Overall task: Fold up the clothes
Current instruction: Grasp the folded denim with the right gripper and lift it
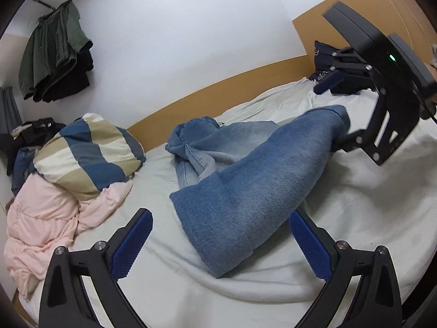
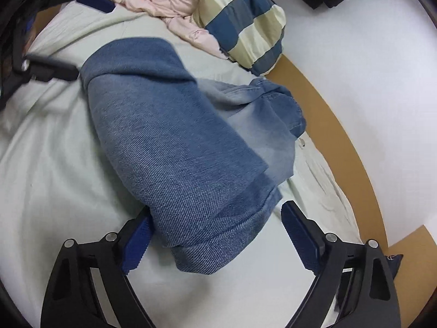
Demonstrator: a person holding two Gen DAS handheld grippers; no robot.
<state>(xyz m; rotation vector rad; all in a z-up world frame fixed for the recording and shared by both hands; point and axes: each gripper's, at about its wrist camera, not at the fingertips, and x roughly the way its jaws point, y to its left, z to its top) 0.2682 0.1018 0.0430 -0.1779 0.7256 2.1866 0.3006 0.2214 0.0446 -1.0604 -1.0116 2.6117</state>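
Blue jeans (image 1: 245, 191) lie folded over on the white bed sheet (image 1: 355, 205). My left gripper (image 1: 221, 243) is open, and one end of the denim lies between its blue pads (image 1: 133, 246) without either pad pressing on it. At the far end, my right gripper (image 1: 336, 112) straddles the other end. In the right wrist view the jeans (image 2: 177, 150) run away from my right gripper (image 2: 218, 242), which is open. The folded end sits between its fingers, against the left pad (image 2: 136, 246) and apart from the right one. The left gripper (image 2: 73, 35) shows at the top left.
A striped blue and cream pillow (image 1: 90, 153) rests on a crumpled pink quilt (image 1: 46, 218) at one end of the bed. Green and dark clothes (image 1: 52, 52) hang on the wall. A dark bag (image 1: 325, 63) sits by the wooden headboard (image 1: 218, 90).
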